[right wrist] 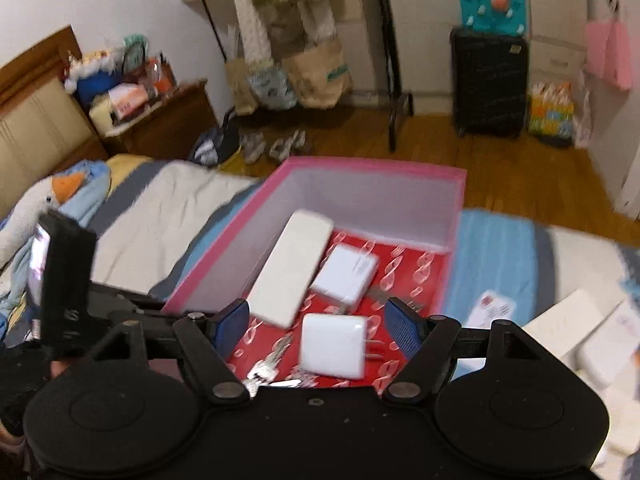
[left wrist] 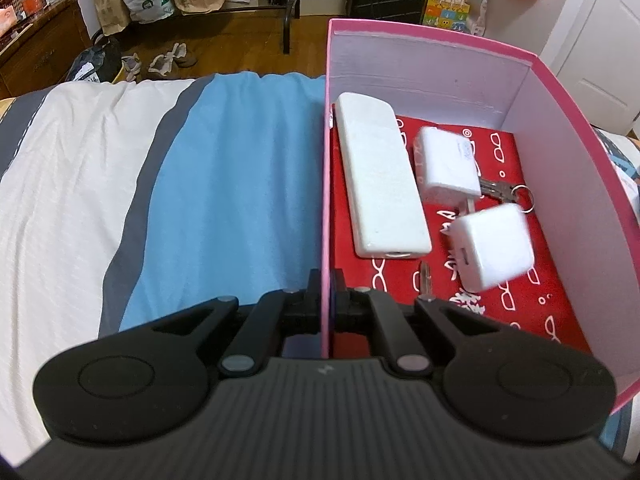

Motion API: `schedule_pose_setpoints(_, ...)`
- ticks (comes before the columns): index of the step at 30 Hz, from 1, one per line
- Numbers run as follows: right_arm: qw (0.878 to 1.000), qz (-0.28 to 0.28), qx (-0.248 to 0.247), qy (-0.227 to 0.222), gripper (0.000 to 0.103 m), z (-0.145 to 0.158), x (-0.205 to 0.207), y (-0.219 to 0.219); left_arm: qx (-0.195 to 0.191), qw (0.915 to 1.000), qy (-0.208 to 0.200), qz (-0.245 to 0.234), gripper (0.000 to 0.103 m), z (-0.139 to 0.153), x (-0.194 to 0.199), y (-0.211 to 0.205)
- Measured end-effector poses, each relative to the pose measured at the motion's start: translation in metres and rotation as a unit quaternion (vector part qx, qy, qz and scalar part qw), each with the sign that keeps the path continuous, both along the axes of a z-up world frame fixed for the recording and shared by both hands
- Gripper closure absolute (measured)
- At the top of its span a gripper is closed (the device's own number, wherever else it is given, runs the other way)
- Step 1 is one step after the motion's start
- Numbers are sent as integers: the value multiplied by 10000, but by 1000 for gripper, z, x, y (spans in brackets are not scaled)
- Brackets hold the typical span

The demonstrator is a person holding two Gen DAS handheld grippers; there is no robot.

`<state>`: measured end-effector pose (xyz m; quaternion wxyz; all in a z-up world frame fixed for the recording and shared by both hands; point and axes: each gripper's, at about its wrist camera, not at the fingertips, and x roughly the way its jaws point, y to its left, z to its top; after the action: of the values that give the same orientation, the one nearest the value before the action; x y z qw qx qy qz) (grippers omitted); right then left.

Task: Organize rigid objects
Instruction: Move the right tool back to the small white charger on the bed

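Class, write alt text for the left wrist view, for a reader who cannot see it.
The left gripper is clamped on the near wall of a pink box on a bed. Inside lie a long white power bank, two white chargers and keys.

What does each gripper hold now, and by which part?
The left gripper is shut on the pink box, clamping its near side wall at the rim. The right gripper is open above the box and holds nothing.
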<state>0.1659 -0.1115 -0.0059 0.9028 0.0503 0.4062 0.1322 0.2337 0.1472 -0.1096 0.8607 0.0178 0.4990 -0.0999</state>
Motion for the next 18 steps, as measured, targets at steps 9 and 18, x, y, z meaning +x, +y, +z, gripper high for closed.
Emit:
schedule_pose_setpoints(9,9835,57,-1234,-1320,18,44,-48,-57,64,10000,3,47,98,1,-1,-1)
schedule_pose_setpoints(18,9807,107,-1710,-941,16,45,-54,-111,210,9998,-26,-13,97,1,-5,-7)
